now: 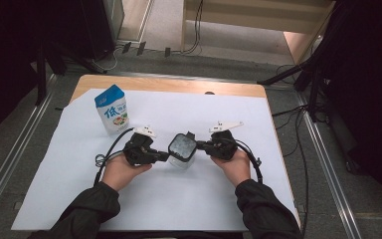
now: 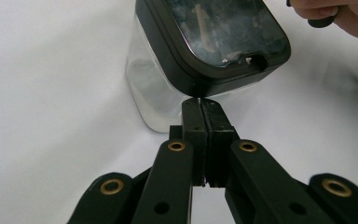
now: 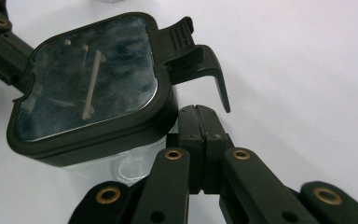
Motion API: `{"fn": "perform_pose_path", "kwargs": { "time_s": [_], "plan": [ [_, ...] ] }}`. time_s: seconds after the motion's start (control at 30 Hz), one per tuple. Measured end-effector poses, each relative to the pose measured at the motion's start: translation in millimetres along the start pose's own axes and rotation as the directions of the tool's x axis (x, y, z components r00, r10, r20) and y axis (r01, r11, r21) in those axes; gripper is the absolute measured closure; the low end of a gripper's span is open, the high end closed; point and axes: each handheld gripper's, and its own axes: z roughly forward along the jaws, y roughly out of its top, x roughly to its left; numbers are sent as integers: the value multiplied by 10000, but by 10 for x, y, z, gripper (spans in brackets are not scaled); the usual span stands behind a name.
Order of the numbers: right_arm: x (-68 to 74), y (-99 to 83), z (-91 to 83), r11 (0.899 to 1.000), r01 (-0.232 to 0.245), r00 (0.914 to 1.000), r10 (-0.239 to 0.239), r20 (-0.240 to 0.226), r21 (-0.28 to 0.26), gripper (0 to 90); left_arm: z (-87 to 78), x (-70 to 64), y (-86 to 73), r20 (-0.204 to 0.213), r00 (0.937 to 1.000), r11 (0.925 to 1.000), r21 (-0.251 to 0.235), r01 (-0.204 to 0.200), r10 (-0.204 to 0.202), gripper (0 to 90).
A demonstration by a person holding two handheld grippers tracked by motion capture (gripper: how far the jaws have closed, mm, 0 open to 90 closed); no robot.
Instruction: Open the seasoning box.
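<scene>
In the high view, a clear jar (image 1: 181, 152) with a dark lid (image 1: 182, 145) is sitting on the white sheet (image 1: 54, 164) near the desk's (image 1: 169, 84) middle. The left gripper (image 1: 167, 156) is coming at it from 9 o'clock and the right gripper (image 1: 199, 145) from 3 o'clock, both about equally near, each tip touching or nearly touching the lid's edge. A milk carton (image 1: 113, 109) is standing well apart at 10 o'clock from the jar.

In the left gripper view, the left gripper's (image 2: 200, 101) jaws are pressed flat together with nothing between them. The lid (image 2: 214, 42) is lying straight ahead at 12 o'clock, its lower rim just at the tips; I cannot tell whether they are touching. The jar (image 2: 151, 93) is standing upright.

In the right gripper view, the right gripper's (image 3: 197, 108) jaws are likewise closed on nothing. The lid (image 3: 88, 79) is sitting at 10 o'clock from the tips, and its flip tab (image 3: 198, 58) is standing raised at 12 o'clock, hooking over just above them. The tab is pointing toward the right gripper, so, as I judge it, that gripper is better placed to work the tab while the left steadies the opposite rim.
</scene>
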Motion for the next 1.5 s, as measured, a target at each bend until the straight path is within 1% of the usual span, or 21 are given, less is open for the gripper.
{"fn": "perform_pose_path", "kwargs": {
  "time_s": [0.03,0.17,0.2,0.23,0.37,0.4,0.47,0.57,0.6,0.67,0.77,0.83,0.9,0.93,0.97,1.0,1.13,1.37,1.43,1.5],
  "plan": [
    [0,-5,-3,10000,-31,10000,31,-11,-23,900,0,21,3,81,10000,10000,-28,5,-5,900],
    [7,-32,-14,9998,-200,9998,199,-80,-90,900,-3,51,14,78,9999,9999,-38,109,-109,900],
    [11,-36,-16,9998,-190,9998,189,-83,-86,900,-2,60,19,14,9999,9999,-79,107,-107,900],
    [17,-42,-20,9998,-194,9998,193,-94,-85,900,-9,72,23,4,10000,10000,-8,86,-86,900],
    [41,-56,-31,9998,-212,9997,211,-126,-50,900,-14,113,37,-15,9998,9998,-22,196,-196,900],
    [51,-61,-32,9998,-213,9997,212,-142,-51,900,-13,122,40,-82,9997,9997,-42,222,-222,900],
    [68,-69,-31,9999,-134,9997,134,-209,23,900,-5,136,46,-38,9997,9997,-62,236,-236,900],
    [100,-71,-40,10000,-58,9998,57,-210,-18,900,-4,152,60,-120,9998,9998,-15,182,-183,900],
    [107,-72,-45,9999,-114,9996,113,-270,-42,900,-2,155,62,-83,9997,9997,-34,239,-239,900],
    [120,-81,-54,9998,-180,9995,180,-274,10,900,3,166,68,-71,9998,9998,-66,197,-197,900],
    [130,-99,-64,9997,-233,9992,232,-323,-35,900,4,184,85,-140,9997,9998,-9,182,-182,900],
    [138,-108,-70,9994,-331,9987,330,-390,-39,900,12,199,92,-145,9996,9996,-86,260,-261,900],
    [144,-119,-76,9996,-277,9989,275,-388,-59,900,14,222,96,-123,9995,9995,-108,304,-306,900],
    [154,-122,-80,9994,-344,9986,343,-405,-29,900,17,238,100,-67,9995,9995,-108,313,-313,900],
    [160,-128,-83,9995,-308,9986,307,-428,-31,900,17,250,109,-91,9996,9996,-67,284,-285,900],
    [170,-133,-88,9994,-353,9984,353,-448,7,900,22,252,117,-150,9993,9994,-87,349,-351,900],
    [208,-155,-93,9995,-330,9979,328,-550,-20,900,34,298,138,-150,9994,9995,-99,296,-297,900],
    [271,-183,-104,9996,-273,9977,275,-623,48,900,63,362,176,8,10000,9999,-110,41,-41,900],
    [283,-193,-107,9998,-174,9979,177,-626,61,900,74,380,181,117,9999,9998,-171,44,-42,900],
    [284,-195,-109,9999,-137,9979,142,-631,76,900,75,391,190,133,9999,9999,-133,-56,58,895]
  ]
}}
